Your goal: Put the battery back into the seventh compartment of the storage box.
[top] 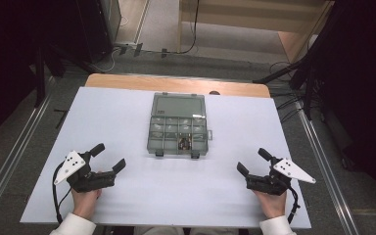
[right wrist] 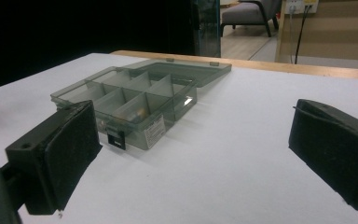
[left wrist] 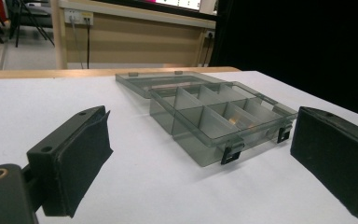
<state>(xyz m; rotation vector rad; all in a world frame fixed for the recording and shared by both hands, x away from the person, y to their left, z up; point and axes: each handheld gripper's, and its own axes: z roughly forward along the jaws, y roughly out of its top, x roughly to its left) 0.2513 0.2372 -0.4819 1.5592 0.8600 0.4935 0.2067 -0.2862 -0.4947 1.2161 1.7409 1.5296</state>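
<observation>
White sheeting covered the table (top: 127, 196), with a wooden edge at its far side and dark floor and cables beyond. You held your left gripper (top: 108, 157) low at the near left, jaws spread wide and holding nothing, angled toward the middle. Between your hands, farther up the table, sat the box (top: 178, 137): a smoky clear organizer with its lid (top: 178, 105) thrown flat open away from you and two dark latches on the near wall. Your right gripper (top: 252, 160) rested at the near right, jaws likewise wide apart and bare.

The box lay ahead of and inward from both sets of jaws, well apart from each. Its row of compartments ran across the table, left to right, with the lid hinged on the far long side. Neither hand looked clearly nearer; the two stood about evenly off its near corners. Any closing of the lid would likely have meant reaching forward past the near wall.

From above, a small dark-and-brass item (top: 184, 143) showed in a near compartment right of centre. Your left gripper's camera caught only a faint glint there through the dividers (left wrist: 200, 109), while the right gripper's camera showed a white label (right wrist: 154, 129) on the box's side wall.
</observation>
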